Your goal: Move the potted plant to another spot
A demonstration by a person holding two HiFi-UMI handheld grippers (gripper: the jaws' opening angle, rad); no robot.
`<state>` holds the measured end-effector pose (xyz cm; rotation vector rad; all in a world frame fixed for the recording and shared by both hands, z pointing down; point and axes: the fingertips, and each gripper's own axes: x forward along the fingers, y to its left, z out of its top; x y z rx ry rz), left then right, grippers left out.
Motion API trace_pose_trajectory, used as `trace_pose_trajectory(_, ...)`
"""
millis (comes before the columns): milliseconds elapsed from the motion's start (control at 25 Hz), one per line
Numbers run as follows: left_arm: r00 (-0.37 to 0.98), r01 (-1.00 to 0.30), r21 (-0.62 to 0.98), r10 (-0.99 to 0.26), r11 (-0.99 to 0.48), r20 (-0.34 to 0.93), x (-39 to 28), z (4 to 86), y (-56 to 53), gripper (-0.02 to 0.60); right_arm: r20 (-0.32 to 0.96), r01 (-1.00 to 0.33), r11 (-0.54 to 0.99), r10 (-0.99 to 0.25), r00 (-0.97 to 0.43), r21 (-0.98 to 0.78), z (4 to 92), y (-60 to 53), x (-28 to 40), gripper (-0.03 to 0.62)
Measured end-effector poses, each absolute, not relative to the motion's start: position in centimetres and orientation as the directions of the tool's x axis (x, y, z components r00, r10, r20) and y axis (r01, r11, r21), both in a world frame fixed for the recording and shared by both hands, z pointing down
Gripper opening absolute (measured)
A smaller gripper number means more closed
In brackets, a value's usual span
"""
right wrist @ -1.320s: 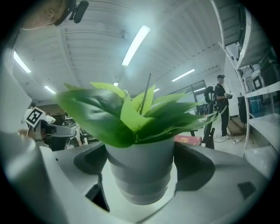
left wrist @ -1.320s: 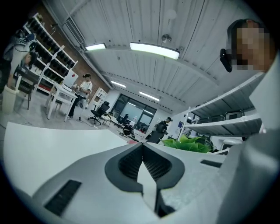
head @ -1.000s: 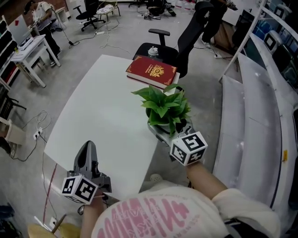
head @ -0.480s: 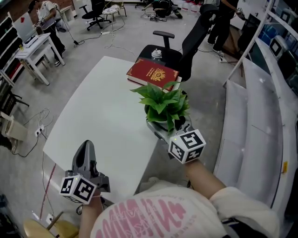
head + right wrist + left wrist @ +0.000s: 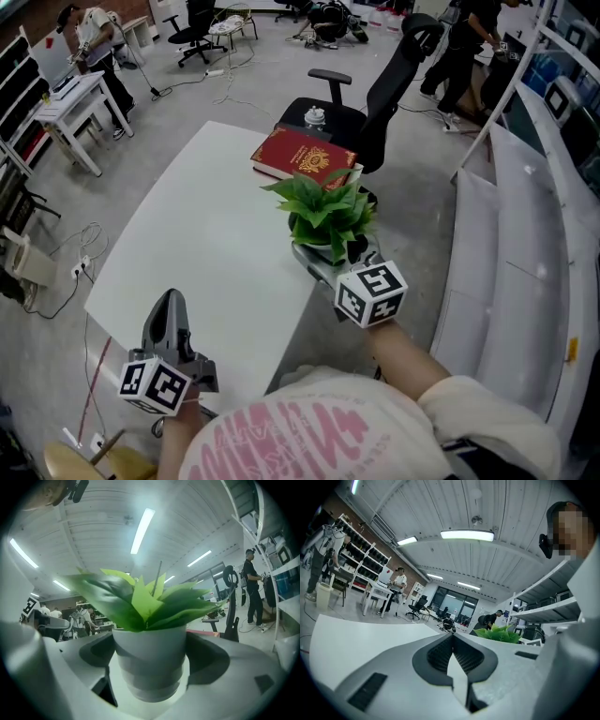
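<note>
The potted plant is between the right tool's jaws at the counter's right edge, just before the book. A chair stands behind the counter. The left tool is at the near left, well apart.

A white bench carries a red book with a gold emblem, lying near its far edge. Just beside the book, at the bench's right edge, is the potted plant. Its green leaves spread over the right gripper, whose fingers reach in at the pot. The left gripper hovers over the near edge. A black office chair stands beyond the bench.
</note>
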<state>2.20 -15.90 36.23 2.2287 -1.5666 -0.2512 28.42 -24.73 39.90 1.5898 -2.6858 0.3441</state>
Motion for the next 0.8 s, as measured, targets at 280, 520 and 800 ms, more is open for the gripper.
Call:
trace_pose_trajectory(280, 0.337, -0.873, 0.401, -0.938, -0.277, 0.086, 2.1, 36.1, -16.3, 0.003, 0.12, -0.871, 0.455, -0.869, -0.479, -0.186, 40.9, -26.4, 29.1, 0.488)
trace_pose_trajectory(520, 0.308, -0.888, 0.387, -0.947, -0.25, 0.095, 1.6, 35.9, -16.7, 0.003, 0.139, -0.878, 0.443, -0.872, -0.469, -0.182, 42.1, -28.3, 29.9, 0.488)
trace_pose_trajectory(800, 0.278, -0.896, 0.389, -0.954, -0.214, 0.114, 1.1, 36.6, -17.0, 0.003, 0.165, -0.886, 0.428, -0.875, -0.455, -0.177, 43.6, -30.5, 30.8, 0.488)
